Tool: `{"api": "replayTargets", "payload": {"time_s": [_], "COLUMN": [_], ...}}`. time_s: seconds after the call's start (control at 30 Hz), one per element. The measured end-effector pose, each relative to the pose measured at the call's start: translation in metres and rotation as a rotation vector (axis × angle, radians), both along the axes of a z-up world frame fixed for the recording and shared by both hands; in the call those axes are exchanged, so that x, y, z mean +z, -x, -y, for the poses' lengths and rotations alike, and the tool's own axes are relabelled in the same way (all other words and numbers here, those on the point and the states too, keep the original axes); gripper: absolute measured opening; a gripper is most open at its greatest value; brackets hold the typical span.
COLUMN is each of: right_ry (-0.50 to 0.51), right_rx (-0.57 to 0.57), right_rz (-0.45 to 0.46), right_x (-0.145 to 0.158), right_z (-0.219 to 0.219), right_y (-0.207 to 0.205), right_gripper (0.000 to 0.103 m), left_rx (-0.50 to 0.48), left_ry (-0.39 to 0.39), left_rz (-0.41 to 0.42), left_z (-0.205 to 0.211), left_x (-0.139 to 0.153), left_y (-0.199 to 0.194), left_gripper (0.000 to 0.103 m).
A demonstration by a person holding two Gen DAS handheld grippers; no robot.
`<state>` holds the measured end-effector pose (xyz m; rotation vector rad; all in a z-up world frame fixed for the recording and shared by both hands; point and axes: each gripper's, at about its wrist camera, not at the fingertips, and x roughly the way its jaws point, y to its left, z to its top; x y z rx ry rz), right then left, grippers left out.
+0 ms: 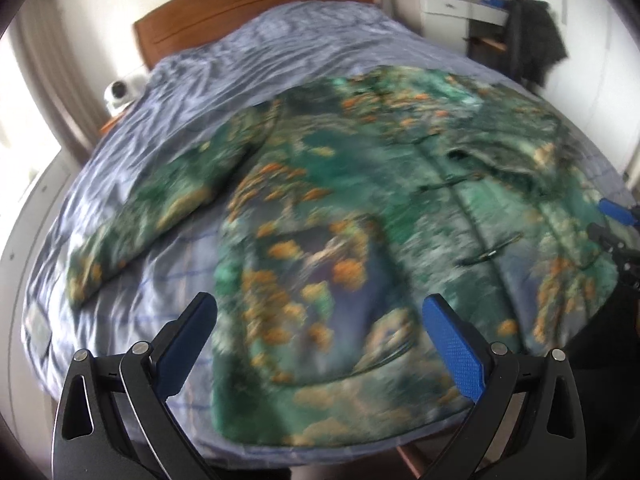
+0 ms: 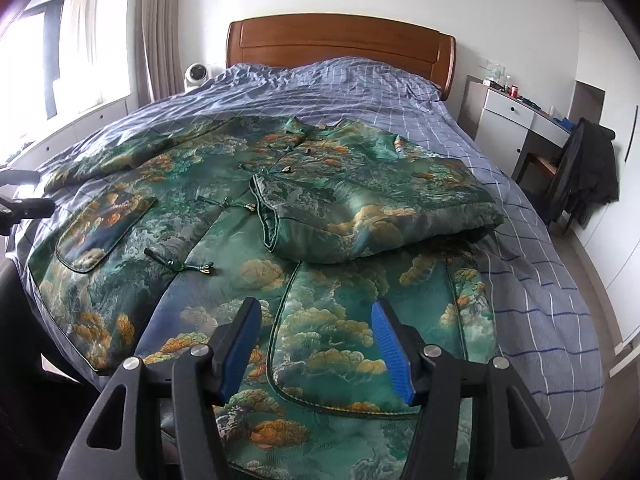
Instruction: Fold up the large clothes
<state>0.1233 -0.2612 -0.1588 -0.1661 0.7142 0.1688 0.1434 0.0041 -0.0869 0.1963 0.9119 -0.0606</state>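
Observation:
A large green padded jacket point(image 2: 192, 208) with orange and gold cloud patterns lies front up on the bed; it also shows, blurred, in the left wrist view point(image 1: 340, 216). Its right sleeve point(image 2: 372, 200) is folded across the chest. Its left sleeve point(image 1: 160, 208) lies stretched out to the side. My left gripper point(image 1: 320, 312) is open and empty above the hem by the left pocket. My right gripper point(image 2: 316, 316) is open and empty above the right pocket near the hem. The right gripper's tip shows in the left wrist view point(image 1: 618, 210).
The bed has a blue checked cover point(image 2: 400, 92) and a wooden headboard point(image 2: 340, 36). A white fan point(image 2: 196, 74) stands at the far left. A white desk point(image 2: 516, 120) and a chair with a dark coat point(image 2: 584, 164) stand to the right.

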Motion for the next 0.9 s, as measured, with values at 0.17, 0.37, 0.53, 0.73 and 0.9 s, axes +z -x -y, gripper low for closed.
{"api": "replayTargets", "payload": {"time_s": [0.17,0.37,0.53,0.73,0.9], "right_ry": [-0.010,-0.067,-0.106,-0.118,-0.124], "right_rx": [-0.032,-0.085,-0.105,-0.105,-0.109], "right_rz": [0.015,0.050,0.050,0.056,0.049], "right_x": [0.006,0.016,0.015,0.016,0.013], "right_z": [0.009,0.025,0.033,0.040,0.045], "right_y": [0.007,0.023,0.032,0.045,0.047], "right_gripper": [0.059,0.059,0.059,0.060,0.060], "left_rx": [-0.148,-0.241,-0.241,-0.173,-0.121], "left_ry": [0.201,0.499,0.570,0.504,0.469], "left_rz": [-0.062,-0.273,-0.453,-0.461,-0.489], "left_z": [0.024,0.067,0.123,0.158,0.163], "left_x": [0.025,0.001,-0.045,-0.064,-0.068], "left_y": [-0.046,-0.122,-0.163,-0.179,-0.184], "left_gripper": [0.102,0.102,0.101,0.067,0.007]}}
